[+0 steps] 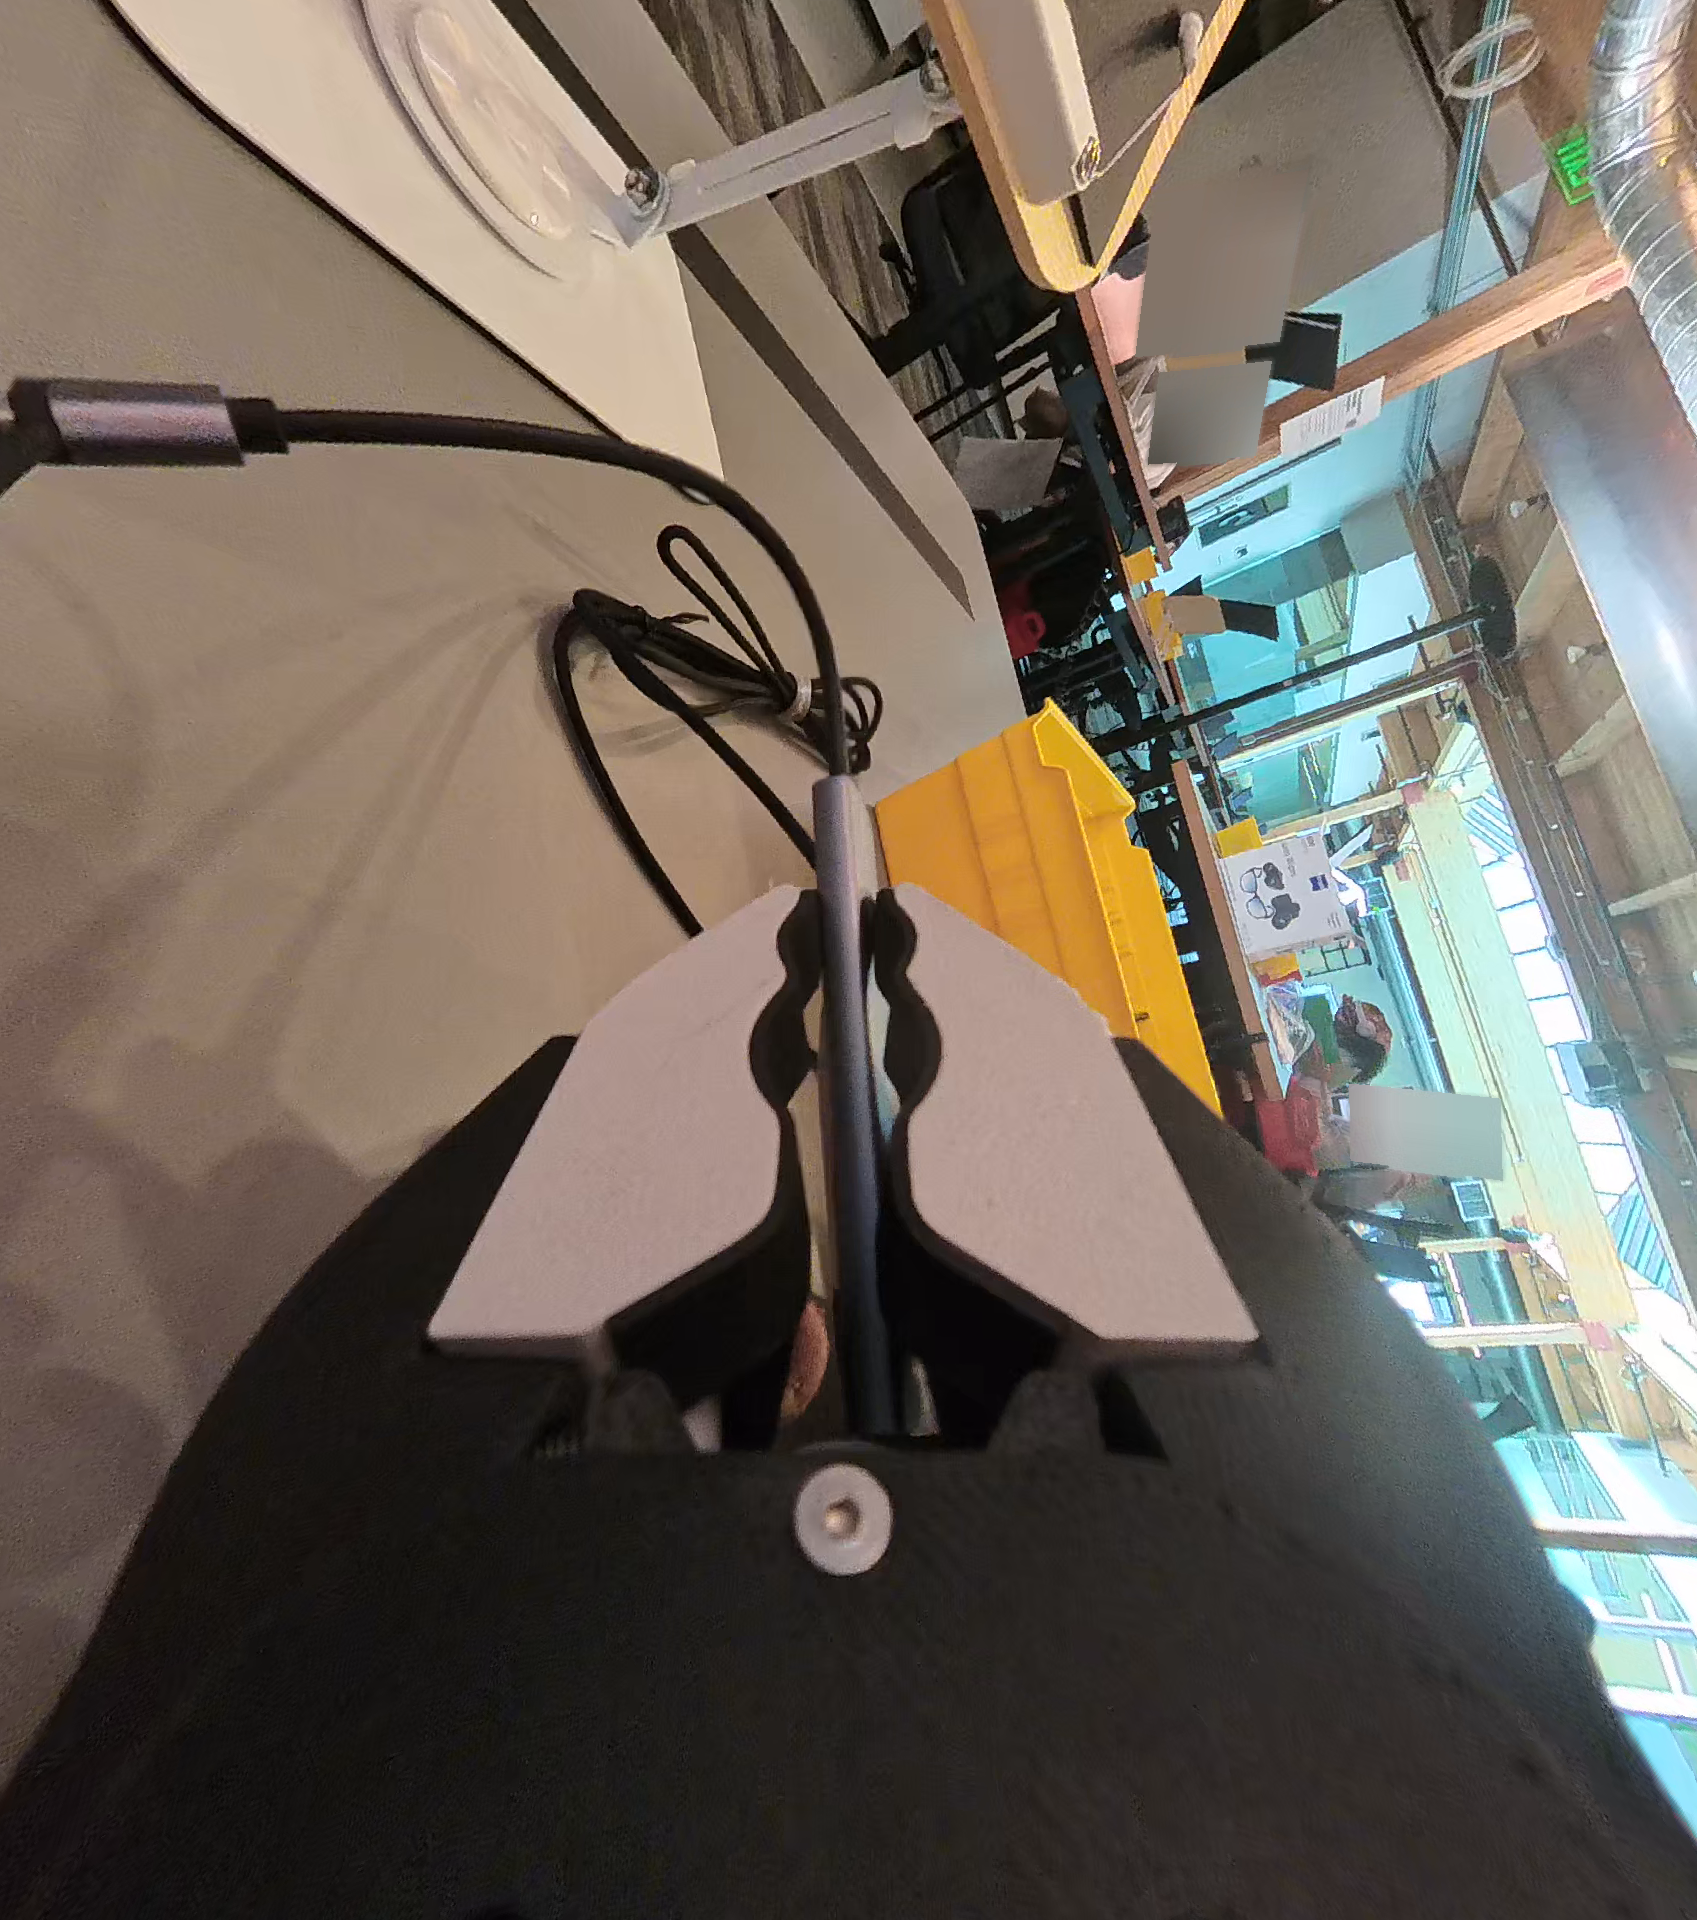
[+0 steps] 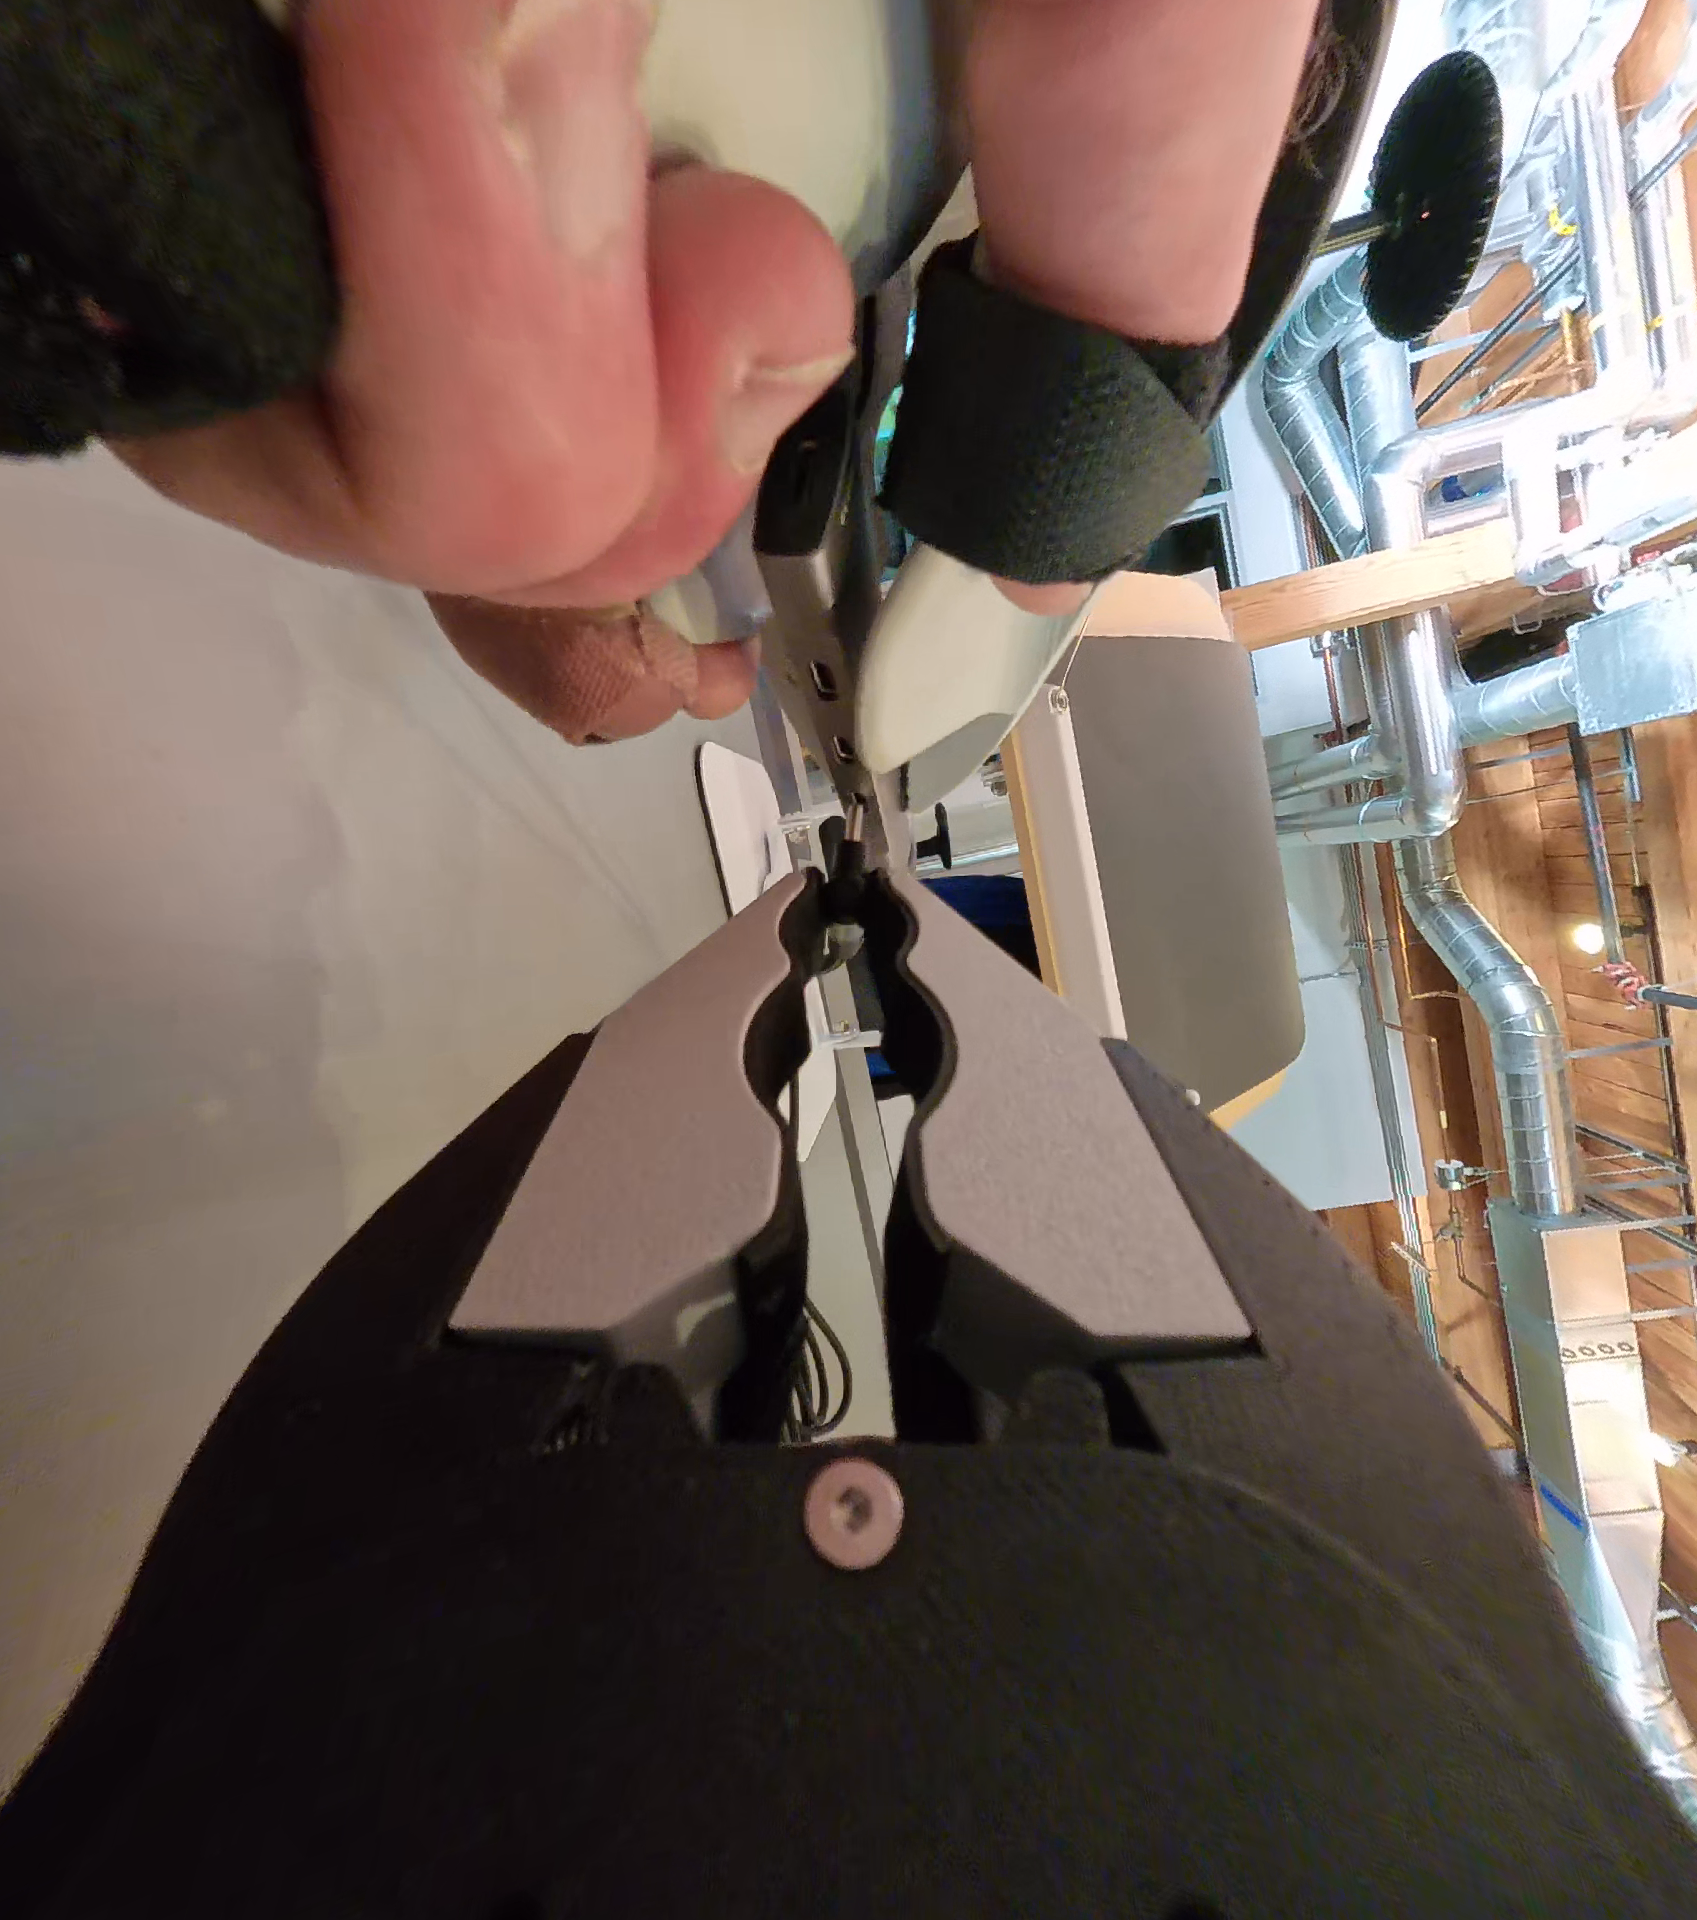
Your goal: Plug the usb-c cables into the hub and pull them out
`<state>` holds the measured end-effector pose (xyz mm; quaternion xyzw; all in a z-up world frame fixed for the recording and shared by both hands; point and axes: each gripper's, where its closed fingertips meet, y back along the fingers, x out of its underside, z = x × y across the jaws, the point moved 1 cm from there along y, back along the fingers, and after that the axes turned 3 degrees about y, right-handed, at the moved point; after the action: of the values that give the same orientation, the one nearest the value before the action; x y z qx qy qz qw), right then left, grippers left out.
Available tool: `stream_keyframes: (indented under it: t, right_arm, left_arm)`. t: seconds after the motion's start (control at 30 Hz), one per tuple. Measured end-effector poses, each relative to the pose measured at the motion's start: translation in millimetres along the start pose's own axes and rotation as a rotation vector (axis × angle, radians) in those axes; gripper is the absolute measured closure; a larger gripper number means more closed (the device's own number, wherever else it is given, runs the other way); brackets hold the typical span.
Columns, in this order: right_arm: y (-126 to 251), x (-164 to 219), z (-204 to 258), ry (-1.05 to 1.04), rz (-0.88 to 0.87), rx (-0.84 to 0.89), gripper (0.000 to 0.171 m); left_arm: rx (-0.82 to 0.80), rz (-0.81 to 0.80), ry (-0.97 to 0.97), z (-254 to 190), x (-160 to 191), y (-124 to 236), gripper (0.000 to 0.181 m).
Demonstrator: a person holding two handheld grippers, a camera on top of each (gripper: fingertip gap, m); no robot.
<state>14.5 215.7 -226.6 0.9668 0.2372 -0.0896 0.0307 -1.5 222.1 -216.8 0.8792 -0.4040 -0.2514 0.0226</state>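
In the left wrist view my left gripper [image 1: 846,906] is shut on the slim grey hub [image 1: 842,831], seen edge-on between the jaws. The hub's black cable [image 1: 615,452] curves up and left to a grey metal connector [image 1: 137,421]. In the right wrist view my right gripper [image 2: 842,896] is shut on a black usb-c plug [image 2: 839,883]. The plug's metal tip [image 2: 854,826] meets the near end of the hub [image 2: 808,582]; I cannot tell whether it is inserted. Two open ports [image 2: 828,681] show on the hub's edge. The left gripper's white finger [image 2: 948,665] and a person's hand [image 2: 511,364] sit close above.
A yellow bin [image 1: 1031,862] stands just beyond the hub. A tied bundle of black cable [image 1: 719,665] lies on the grey table [image 1: 200,831]. A round white lamp on an arm [image 1: 491,114] is at the far edge. A white mat [image 2: 735,821] lies past my right gripper.
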Motion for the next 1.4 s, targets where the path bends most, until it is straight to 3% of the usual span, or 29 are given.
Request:
stream_keyframes:
  t: [0.03, 0.73, 0.87, 0.97, 1.4]
  right_arm:
    - [0, 1, 0, 0.001, 0.001, -0.001, 0.167]
    - [-4, 1, 0, -0.064, 0.056, 0.002, 0.167]
    - [-5, 3, 0, -0.076, 0.061, 0.000, 0.166]
    - [-7, 8, 0, -0.087, 0.075, -0.004, 0.166]
    - [-4, 1, 6, 0.031, 0.038, -0.011, 0.167]
  left_arm:
    - [-0.003, -0.005, 0.004, 1, 0, 0, 0.172]
    - [-0.002, -0.071, 0.037, 2, -1, -4, 0.172]
    - [-0.002, -0.041, 0.018, 4, 0, -4, 0.170]
    - [0.026, 0.014, 0.016, 3, 7, -2, 0.155]
    - [-0.068, 0.083, -0.026, 13, 10, 5, 0.161]
